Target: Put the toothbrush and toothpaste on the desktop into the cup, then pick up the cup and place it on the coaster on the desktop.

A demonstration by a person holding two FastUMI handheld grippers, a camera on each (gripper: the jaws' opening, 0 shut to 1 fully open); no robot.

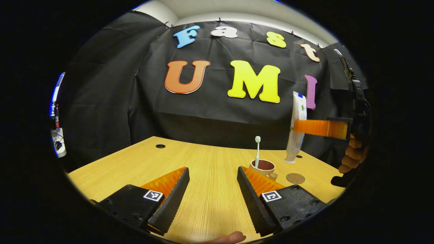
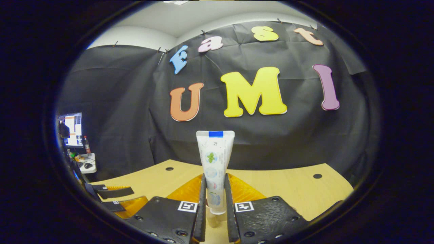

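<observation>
Item: white plastic toothpaste tube [image 2: 215, 166], cap end down, pinched between both fingers of the right gripper [image 2: 215, 203] and carried upright above the pale wood-grain desktop [image 1: 210, 189], presumably so it could drop cap-first into the cup.

Item: squat brown ceramic cup [image 1: 262, 166], standing on the desktop; a white-bristled toothbrush [image 1: 257, 150] stood in it, head up, leaning on the rim.

Item: round brown coaster [image 1: 295, 178], flat on the desktop just beside the cup, apart from it, bare.

Item: left gripper [image 1: 213, 189], fingers spread wide, holding nothing, low over the desktop on the near side of the cup.
</observation>
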